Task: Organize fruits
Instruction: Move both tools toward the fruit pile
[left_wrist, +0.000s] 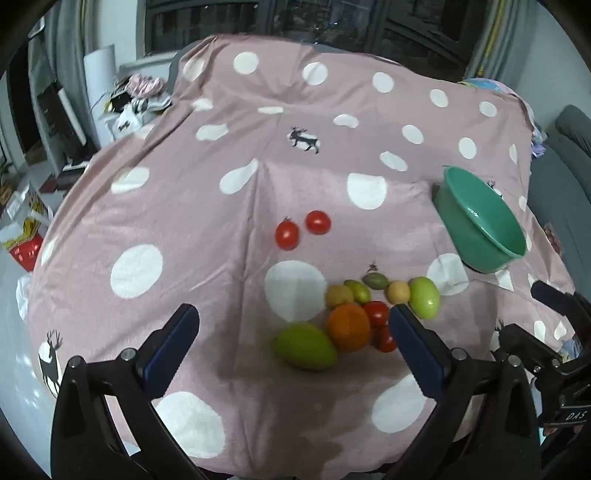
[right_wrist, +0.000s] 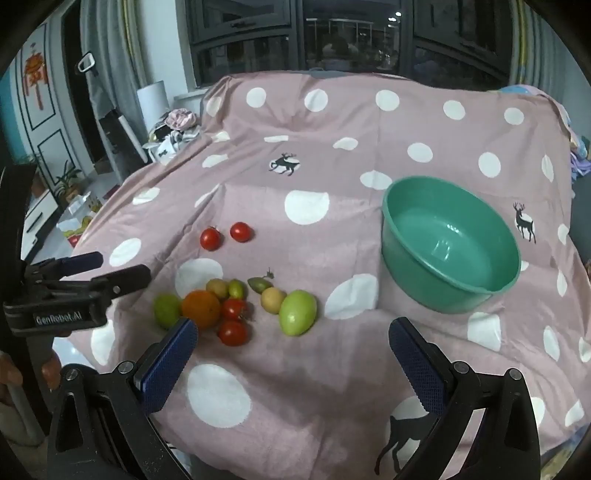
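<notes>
My left tongs (left_wrist: 293, 321) hang wide open and empty over the pink polka-dot cloth (left_wrist: 207, 206) that covers the worktop, and the cluster of fruit lies straight ahead of them. The large oval green mango (left_wrist: 306, 346) sits nearest, between the two blue pads, its long axis running across my reach from left to right. The round orange (left_wrist: 348, 326) touches its right end. My right tongs (right_wrist: 293, 334) are also spread open and hold nothing. From them the cluster lies ahead and to the left, while the empty teal plastic bowl (right_wrist: 448, 284) stands ahead and to the right, well apart from the fruit. I judge the left tongs nearer the mango and better lined up for it.
</notes>
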